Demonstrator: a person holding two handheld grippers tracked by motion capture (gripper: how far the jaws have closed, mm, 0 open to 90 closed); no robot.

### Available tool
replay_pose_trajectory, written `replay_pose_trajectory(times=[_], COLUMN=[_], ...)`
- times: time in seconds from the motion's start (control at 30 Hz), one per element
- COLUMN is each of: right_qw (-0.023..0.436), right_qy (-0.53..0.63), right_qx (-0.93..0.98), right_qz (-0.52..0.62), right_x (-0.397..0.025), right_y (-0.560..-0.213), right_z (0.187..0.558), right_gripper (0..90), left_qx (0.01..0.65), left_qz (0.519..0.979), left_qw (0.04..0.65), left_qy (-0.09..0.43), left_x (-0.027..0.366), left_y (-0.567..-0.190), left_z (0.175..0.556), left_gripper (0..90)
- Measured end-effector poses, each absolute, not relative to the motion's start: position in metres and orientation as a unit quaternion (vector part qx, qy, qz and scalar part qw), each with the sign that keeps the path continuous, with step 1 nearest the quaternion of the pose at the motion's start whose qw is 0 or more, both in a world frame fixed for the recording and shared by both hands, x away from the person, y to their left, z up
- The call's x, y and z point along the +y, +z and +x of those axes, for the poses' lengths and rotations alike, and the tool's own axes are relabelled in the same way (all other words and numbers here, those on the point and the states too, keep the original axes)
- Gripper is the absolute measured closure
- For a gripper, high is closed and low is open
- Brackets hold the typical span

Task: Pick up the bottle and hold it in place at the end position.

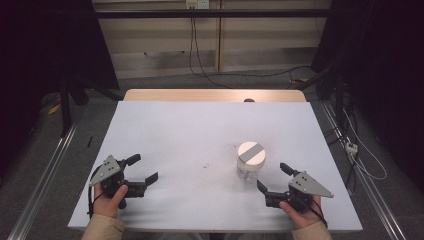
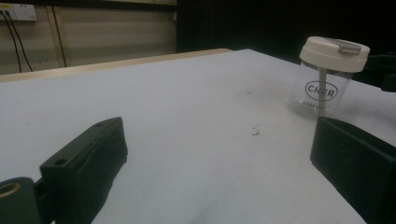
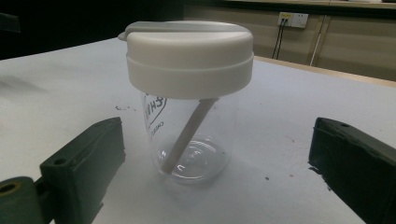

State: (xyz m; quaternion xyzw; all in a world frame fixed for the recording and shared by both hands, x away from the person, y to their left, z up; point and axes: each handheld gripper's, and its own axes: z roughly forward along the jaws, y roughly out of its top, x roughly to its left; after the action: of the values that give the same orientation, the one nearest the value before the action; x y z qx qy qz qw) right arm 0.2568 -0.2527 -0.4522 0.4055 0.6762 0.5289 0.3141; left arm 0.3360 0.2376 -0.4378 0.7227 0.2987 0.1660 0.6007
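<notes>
A clear round plastic jar (image 1: 249, 170) with a smooth cream lid (image 1: 251, 152) stood right of centre on the matte white worktop (image 1: 190, 135). The left claw (image 1: 140, 168) and right claw (image 1: 272, 178) both gaped, released.

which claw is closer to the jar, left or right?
The right claw: open, just beside the clear jar. The left claw, also open, sits far across the white table.

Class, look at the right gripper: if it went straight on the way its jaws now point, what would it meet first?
The right gripper would probably meet the clear jar with the white lid. The jar stands between and just beyond its open jaws, apparently untouched, though the exact gap is hard to judge.
</notes>
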Motion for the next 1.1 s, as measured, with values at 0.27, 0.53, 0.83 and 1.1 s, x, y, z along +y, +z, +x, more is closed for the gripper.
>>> replay_pose_trajectory(times=[0.27, 0.53, 0.83, 1.1], right_qw=[0.31, 0.31, 0.303, 0.293], right_qy=[0.529, 0.526, 0.508, 0.512], right_qx=[0.678, 0.682, 0.696, 0.696], right_qz=[0.405, 0.403, 0.407, 0.41], right_x=[-0.25, -0.246, -0.234, -0.218], right_y=[-0.452, -0.452, -0.453, -0.453], right_z=[0.26, 0.266, 0.278, 0.292], right_gripper=[3.0, 2.9, 3.1, 3.2], left_qx=[0.297, 0.294, 0.292, 0.293], left_qz=[0.723, 0.726, 0.729, 0.729], left_qw=[0.6, 0.598, 0.597, 0.596], left_qy=[0.168, 0.167, 0.166, 0.165], left_x=[0.237, 0.236, 0.235, 0.235], left_y=[-0.438, -0.438, -0.439, -0.44], left_z=[0.335, 0.336, 0.336, 0.336], left_gripper=[3.5, 3.6, 3.6, 3.6])
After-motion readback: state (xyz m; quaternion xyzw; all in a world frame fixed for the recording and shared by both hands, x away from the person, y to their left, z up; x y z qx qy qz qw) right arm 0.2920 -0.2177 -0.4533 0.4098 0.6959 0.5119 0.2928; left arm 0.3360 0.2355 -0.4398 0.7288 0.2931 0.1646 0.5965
